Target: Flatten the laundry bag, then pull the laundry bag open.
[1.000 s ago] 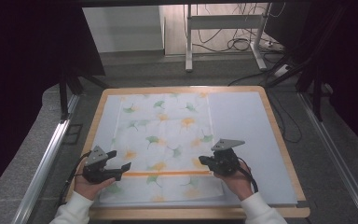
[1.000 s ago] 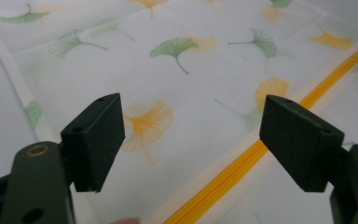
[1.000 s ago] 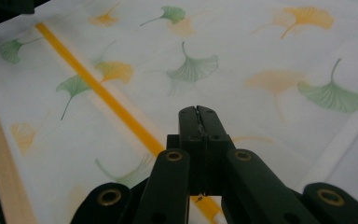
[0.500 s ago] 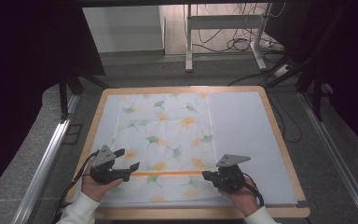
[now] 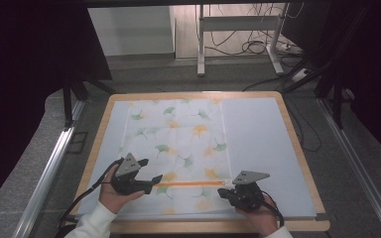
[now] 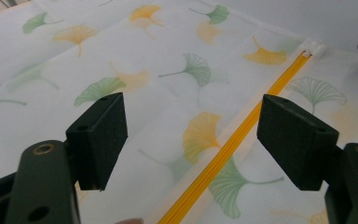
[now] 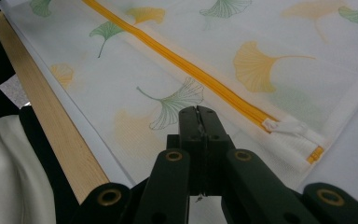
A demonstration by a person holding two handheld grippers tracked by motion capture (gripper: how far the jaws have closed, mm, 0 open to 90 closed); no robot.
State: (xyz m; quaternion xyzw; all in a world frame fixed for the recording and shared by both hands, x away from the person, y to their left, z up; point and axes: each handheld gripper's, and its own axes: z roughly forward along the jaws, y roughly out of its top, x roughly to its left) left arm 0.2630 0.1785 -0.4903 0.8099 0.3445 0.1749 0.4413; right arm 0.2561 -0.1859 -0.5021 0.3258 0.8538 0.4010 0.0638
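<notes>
Between the two grippers lies a leaf-printed mesh bag (image 5: 178, 148), flat so its orange zipper (image 5: 191, 183) can be worked. Left gripper (image 6: 193, 135) hangs spread wide over the zipper; right gripper (image 7: 198, 114), clenched on nothing, sits just short of the white zipper pull (image 7: 286, 127). Beneath: a pale mat (image 5: 263, 148) on a wood-edged table (image 5: 297, 148), grey floor (image 5: 144, 74) and cables (image 5: 258, 47) beyond.
</notes>
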